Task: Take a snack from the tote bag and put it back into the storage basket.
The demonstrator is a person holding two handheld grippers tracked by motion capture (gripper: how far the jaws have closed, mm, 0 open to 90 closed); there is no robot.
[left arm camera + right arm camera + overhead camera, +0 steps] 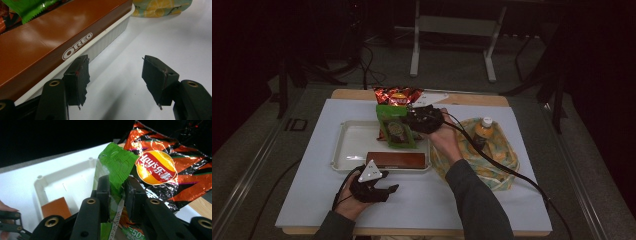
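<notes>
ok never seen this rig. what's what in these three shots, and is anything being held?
No robot arm: a person holds a two-jaw gripper in each hand. The high view looks down on the table; each gripper view comes from a camera riding on that gripper.

On the table: a white tray with a brown Oreo box, an orange-red Lay's bag behind it, and a bottle standing on a yellow patterned cloth.

The right gripper is shut on a green snack packet over the tray. The left gripper is open and empty beside the Oreo box.
</notes>
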